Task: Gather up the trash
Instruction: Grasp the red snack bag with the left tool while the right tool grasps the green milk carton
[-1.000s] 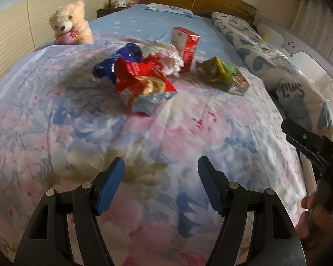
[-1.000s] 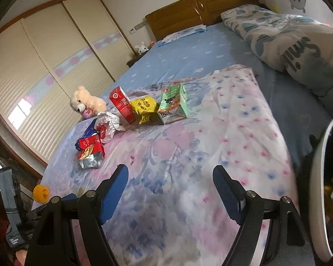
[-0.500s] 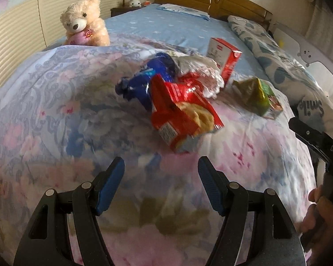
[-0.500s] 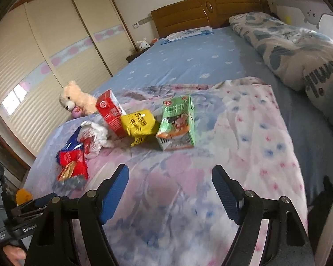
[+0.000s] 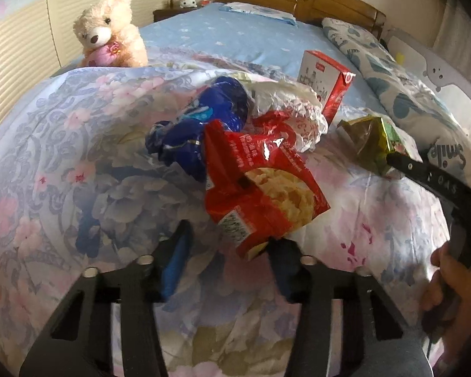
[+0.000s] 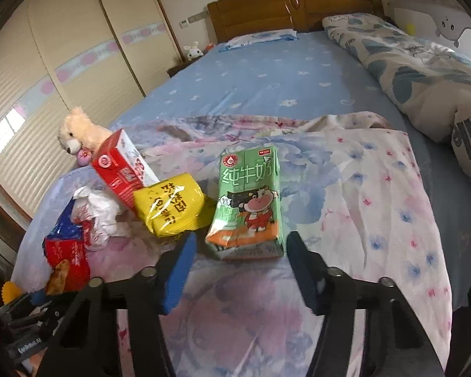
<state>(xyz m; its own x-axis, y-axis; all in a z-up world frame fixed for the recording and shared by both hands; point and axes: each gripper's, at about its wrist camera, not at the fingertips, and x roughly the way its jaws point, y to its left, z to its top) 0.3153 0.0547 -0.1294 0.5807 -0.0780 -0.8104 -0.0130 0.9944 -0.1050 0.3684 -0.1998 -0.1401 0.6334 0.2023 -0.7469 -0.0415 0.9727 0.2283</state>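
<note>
While the trash lies scattered on a floral quilt [image 5: 62, 163] at the foot of the bed, both grippers are held low over it with their jaws spread apart. The left gripper [image 5: 232, 251] is set at the near end of a red snack bag [image 5: 260, 194]; the bag's lower edge is seen between the blue pads [image 5: 175, 264], but whether they touch it cannot be told. Against the bag's far side a blue wrapper [image 5: 201, 125] is pressed, and behind it crumpled white plastic [image 5: 295, 110] is piled. A red carton [image 5: 329, 84] stands tilted just beyond the plastic. The right gripper [image 6: 240, 270] is placed at the near end of a green milk carton [image 6: 251, 207], which lies flat, its bottom edge framed by the two fingers. Just to the left of that carton a yellow packet [image 6: 169, 204] is seen, leaning against the red carton. A teddy bear [image 5: 108, 37] is seated farther up the bed, beside the quilt's edge.
</note>
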